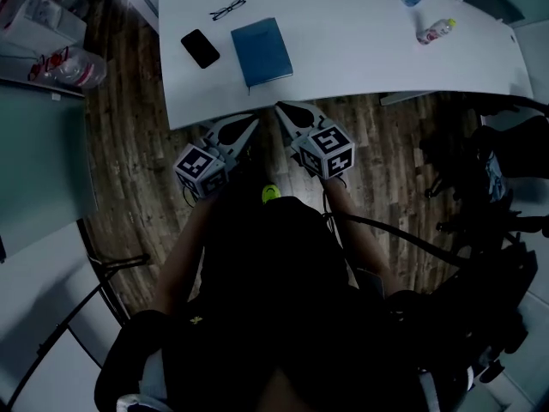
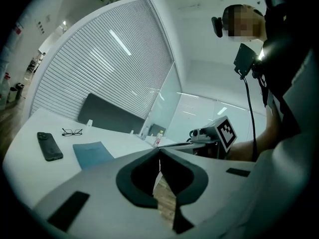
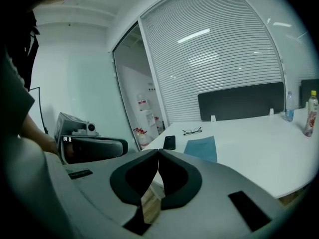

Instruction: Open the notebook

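A closed blue notebook (image 1: pixel 262 51) lies on the white table (image 1: pixel 360 50), near its front edge; it also shows as a blue notebook (image 2: pixel 92 153) in the left gripper view and a blue notebook (image 3: pixel 202 148) in the right gripper view. My left gripper (image 1: pixel 251 121) hangs just off the table's front edge, below the notebook, shut on nothing. My right gripper (image 1: pixel 280 108) is beside it, tips at the table edge, also shut with nothing held. The jaws of both meet tip to tip in their own views.
A black phone (image 1: pixel 200 48) lies left of the notebook and a pair of glasses (image 1: pixel 227 9) behind it. Two bottles (image 1: pixel 434 31) stand at the table's far right. Chairs and bags crowd the floor at right; a glass partition and another table are at left.
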A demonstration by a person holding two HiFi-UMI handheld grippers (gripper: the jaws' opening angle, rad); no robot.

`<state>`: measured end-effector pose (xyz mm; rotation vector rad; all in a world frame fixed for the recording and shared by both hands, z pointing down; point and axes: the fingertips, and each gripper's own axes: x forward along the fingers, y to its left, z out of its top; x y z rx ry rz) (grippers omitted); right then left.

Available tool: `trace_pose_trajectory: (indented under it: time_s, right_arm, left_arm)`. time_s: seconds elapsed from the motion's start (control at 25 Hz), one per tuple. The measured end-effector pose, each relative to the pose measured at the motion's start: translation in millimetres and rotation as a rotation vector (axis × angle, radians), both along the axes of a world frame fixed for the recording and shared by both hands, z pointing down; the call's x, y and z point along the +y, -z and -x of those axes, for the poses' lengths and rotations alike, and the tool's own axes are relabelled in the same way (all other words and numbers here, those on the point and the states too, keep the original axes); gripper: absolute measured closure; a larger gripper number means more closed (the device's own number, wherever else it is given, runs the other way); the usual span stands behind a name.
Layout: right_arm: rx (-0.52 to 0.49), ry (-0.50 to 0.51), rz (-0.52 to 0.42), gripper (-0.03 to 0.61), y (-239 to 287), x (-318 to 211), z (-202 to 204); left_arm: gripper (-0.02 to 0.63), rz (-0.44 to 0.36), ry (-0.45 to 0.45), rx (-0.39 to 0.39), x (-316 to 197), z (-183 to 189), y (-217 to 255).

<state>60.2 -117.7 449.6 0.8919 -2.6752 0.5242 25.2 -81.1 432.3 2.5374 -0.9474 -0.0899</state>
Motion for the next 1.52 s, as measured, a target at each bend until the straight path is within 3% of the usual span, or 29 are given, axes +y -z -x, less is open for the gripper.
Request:
trace_pose_trajectory:
  time_s: [0.96, 1.52]
  right_arm:
    - [0.122, -0.084, 0.183, 0.469, -106.4, -86.4, -3.0]
    - [0.215, -0.137, 0.242, 0.369, -149.9, -119.6, -8.2]
  left_arm:
    - [0.494, 0.135, -0.054, 0.024, -88.7, 0.2, -90.6]
    - [0.414, 0.198, -0.025, 0.028, -114.6, 12.2, -124.4]
